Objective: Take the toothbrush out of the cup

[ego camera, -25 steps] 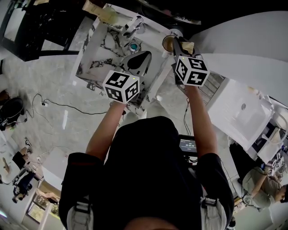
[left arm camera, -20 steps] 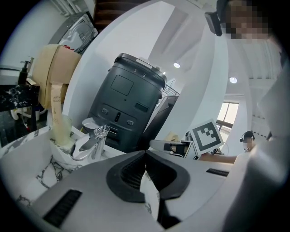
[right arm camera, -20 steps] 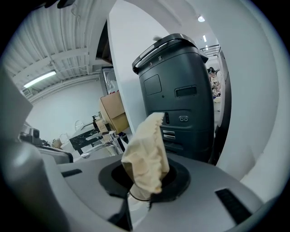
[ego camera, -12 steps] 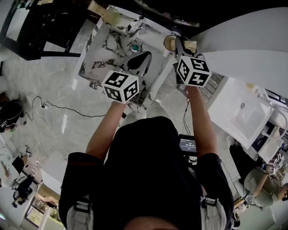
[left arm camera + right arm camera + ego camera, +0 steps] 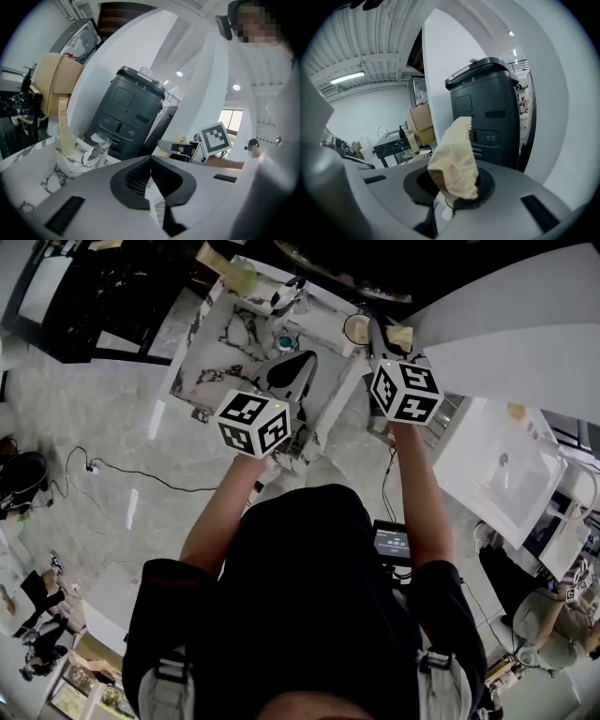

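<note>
**A:** Where's the toothbrush?

**B:** Between the jaws of my right gripper [image 5: 450, 187]. They have just been closing and now stand narrow, pinching the toothbrush [image 5: 454, 157] by its beige paper wrap. In the head view it's upper centre, just beside the cup [image 5: 353, 330]. I can't tell whether its lower end has cleared the rim.

**A:** Left gripper [image 5: 150, 158]?

**B:** Fully shut, empty, over the sink [image 5: 220, 348].

**A:** Risks?

**B:** I may be holding only loose paper, so the brush could slip out. If its end catches the rim, the cup could tip.

**A:** Changes from the earlier frame?

**B:** The right jaws are tighter, and the sink sits further right in frame.
</note>
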### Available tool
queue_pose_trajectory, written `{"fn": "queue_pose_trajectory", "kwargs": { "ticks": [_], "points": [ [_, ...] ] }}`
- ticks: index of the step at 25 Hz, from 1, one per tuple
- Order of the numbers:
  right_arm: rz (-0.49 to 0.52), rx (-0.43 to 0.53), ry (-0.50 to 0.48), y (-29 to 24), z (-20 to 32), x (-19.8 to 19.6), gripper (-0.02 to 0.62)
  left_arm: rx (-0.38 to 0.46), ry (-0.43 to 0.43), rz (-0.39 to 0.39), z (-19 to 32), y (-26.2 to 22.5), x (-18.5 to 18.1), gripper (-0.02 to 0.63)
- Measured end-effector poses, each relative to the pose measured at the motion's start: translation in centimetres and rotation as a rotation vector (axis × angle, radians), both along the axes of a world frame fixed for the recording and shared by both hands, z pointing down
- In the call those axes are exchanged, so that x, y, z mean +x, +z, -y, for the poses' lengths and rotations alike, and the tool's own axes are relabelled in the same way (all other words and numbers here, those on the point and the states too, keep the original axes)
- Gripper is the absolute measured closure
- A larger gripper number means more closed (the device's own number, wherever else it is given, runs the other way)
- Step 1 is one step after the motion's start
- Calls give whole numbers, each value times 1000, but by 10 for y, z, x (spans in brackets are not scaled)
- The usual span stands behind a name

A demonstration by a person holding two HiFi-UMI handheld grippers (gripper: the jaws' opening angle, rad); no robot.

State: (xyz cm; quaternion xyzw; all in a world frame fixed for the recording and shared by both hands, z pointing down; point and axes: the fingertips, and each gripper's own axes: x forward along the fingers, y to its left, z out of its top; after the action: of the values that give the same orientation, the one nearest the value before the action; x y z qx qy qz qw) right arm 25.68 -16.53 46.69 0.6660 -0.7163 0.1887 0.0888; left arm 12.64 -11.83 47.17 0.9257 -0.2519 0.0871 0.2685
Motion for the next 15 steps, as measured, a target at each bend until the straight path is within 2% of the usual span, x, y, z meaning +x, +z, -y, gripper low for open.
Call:
{"fn": "queue_pose_trajectory", "kwargs": {
  "ticks": [15],
  "points": [
    [-49, 97, 11, -54, -34, -27, 540, 90, 12, -36, -23, -39, -28, 594]
  ]
}}
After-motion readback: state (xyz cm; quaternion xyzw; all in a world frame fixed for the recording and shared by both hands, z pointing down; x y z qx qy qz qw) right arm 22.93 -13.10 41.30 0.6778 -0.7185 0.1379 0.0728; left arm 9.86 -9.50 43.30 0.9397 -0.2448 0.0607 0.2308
